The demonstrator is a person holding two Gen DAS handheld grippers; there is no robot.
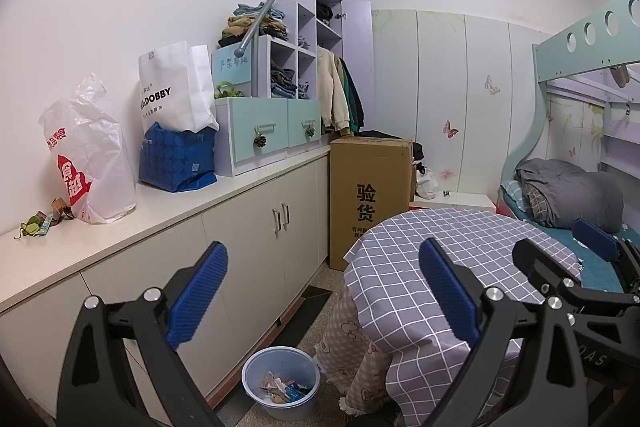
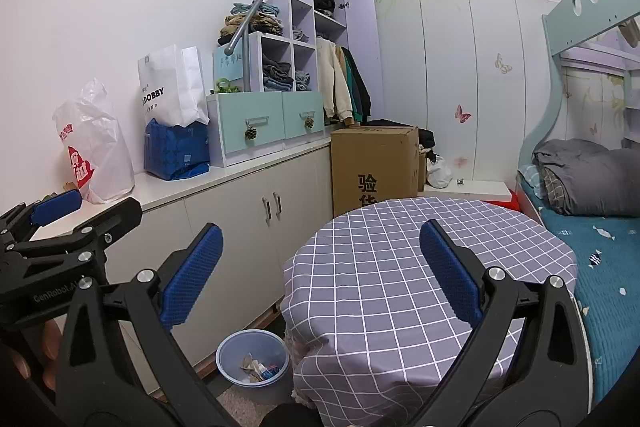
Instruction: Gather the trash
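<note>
Trash first: the crumpled paper and wrapper scraps (image 1: 282,389) are sitting in the bottom of the pale blue round plastic bucket (image 1: 256,367) on the floor, tucked between the cream cabinet doors (image 1: 256,223) and the draped edge of the round table.

Your left gripper (image 1: 322,293) has its jaws wide apart with nothing between the blue ribbed pads (image 1: 198,293), and it's hovering above that bucket. Your right gripper (image 2: 320,273) is the same deal, jaws spread and empty, held over the round table with the grey checked tablecloth (image 2: 400,259). In the left wrist view you can see the right gripper poking in at the right edge; in the right wrist view the left one shows at the left edge.

Further out, there's a second little pile of trash, green and brown wrapper bits (image 1: 40,223), lying on the long white countertop (image 1: 160,223) just beside the white plastic bag with red print (image 1: 90,163). Past that bag stand a blue patterned bag (image 1: 178,163) with a white paper shopping bag (image 1: 172,91) in it, then the mint-fronted drawer unit (image 1: 272,135). A tall brown cardboard box (image 1: 370,195) stands on the floor at the end of the cabinets, behind the table. The bed with the rolled grey blanket (image 2: 588,183) is off to the right.
</note>
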